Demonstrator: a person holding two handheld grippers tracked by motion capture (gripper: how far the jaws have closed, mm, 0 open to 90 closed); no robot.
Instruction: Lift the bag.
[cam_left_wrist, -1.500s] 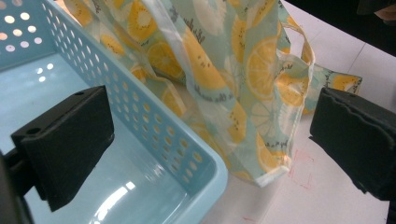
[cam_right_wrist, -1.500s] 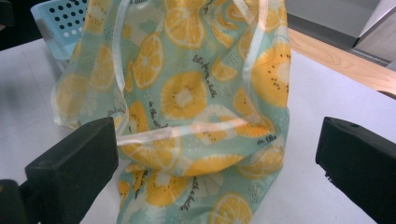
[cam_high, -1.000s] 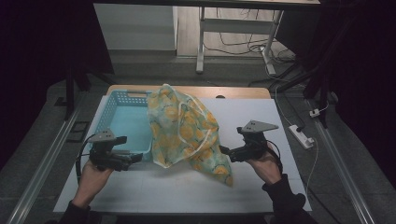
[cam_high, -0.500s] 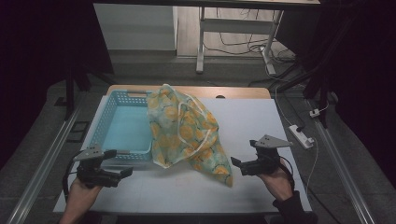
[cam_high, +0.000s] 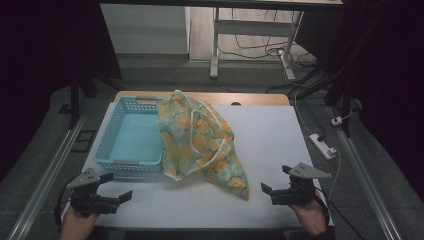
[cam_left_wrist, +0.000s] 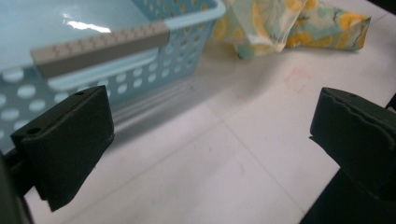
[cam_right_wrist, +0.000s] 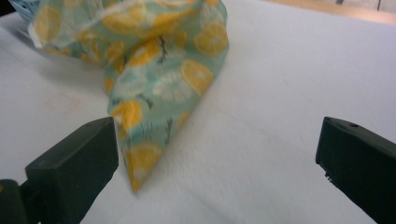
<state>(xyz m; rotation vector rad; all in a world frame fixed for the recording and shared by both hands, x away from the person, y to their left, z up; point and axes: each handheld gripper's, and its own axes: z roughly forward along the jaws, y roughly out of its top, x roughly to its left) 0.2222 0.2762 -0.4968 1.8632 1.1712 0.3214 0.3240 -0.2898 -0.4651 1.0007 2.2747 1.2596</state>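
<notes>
Lemon-print bag lies slumped at mid-table, its far-left part draped over the right rim of the blue basket, its near corner pointing toward the right side. Left gripper and right gripper sit at the table's near edge (each jaws wide, empty), well apart from each other.

basket: right wall hidden under the draped lemon-print bag; top-left cut off in the left gripper view
bag, right gripper view: top cut by the edge, near tip blurred
forearms: cut off at the high view's bottom edge
</notes>
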